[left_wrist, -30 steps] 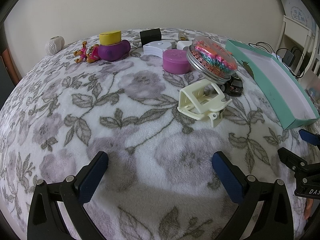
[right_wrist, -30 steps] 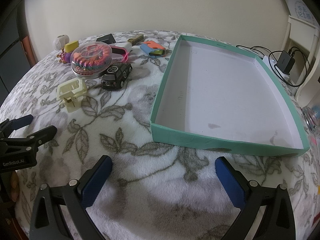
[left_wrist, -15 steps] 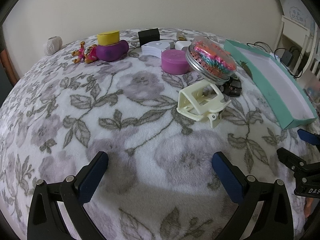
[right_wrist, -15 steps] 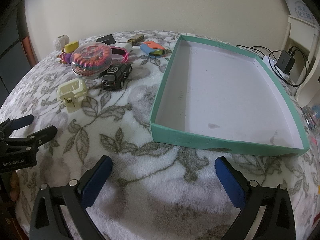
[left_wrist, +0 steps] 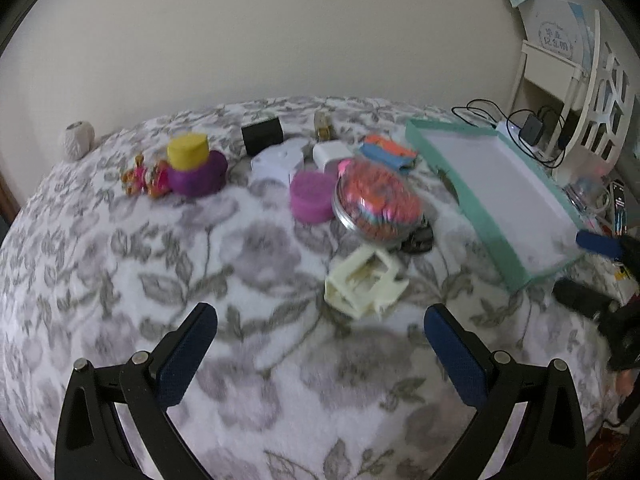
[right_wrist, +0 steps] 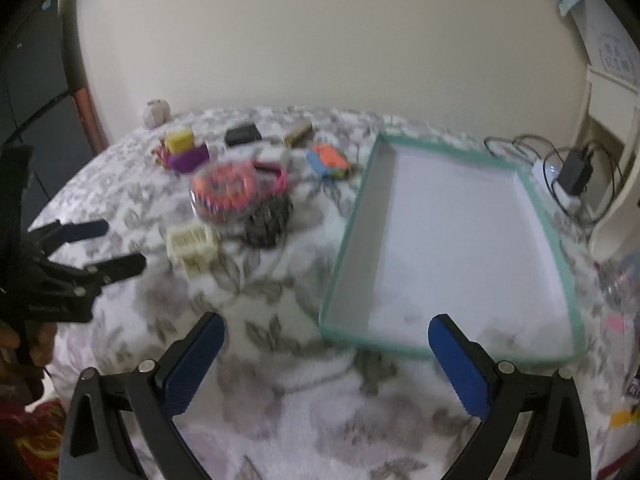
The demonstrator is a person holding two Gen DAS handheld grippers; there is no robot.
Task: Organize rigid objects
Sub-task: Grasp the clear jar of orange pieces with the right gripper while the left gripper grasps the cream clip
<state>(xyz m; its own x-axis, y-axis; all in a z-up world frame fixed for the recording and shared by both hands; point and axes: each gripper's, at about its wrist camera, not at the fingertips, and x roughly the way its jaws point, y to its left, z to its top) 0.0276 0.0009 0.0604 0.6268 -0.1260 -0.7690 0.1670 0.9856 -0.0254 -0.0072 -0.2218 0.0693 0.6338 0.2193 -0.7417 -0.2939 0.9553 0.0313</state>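
The left tongs hover with their blue-padded fingers wide apart and nothing between them, above a fleecy floral blanket that covers the surface, whatever it is. Just ahead of them lies a cream plastic frame, resting on the blanket. Beyond it a round clear container of coloured bands is tilted on its edge, leaning over a small black toy car that it partly hides. Just left of the container sits a pink round tub, and further left a purple piece with a yellow cap stands beside a small pink and orange figure. A black box, white plastic pieces and an orange and blue item lie toward the far edge, and a pale ball of string sits at the far left by the wall. To the right lies a teal tray with a white inside, holding nothing. The right tongs are likewise spread apart and hold nothing, hovering over the blanket at the near left corner of the tray. A charger and cables lie beyond the tray. Both views are blurred, so fine detail is hard to make out.
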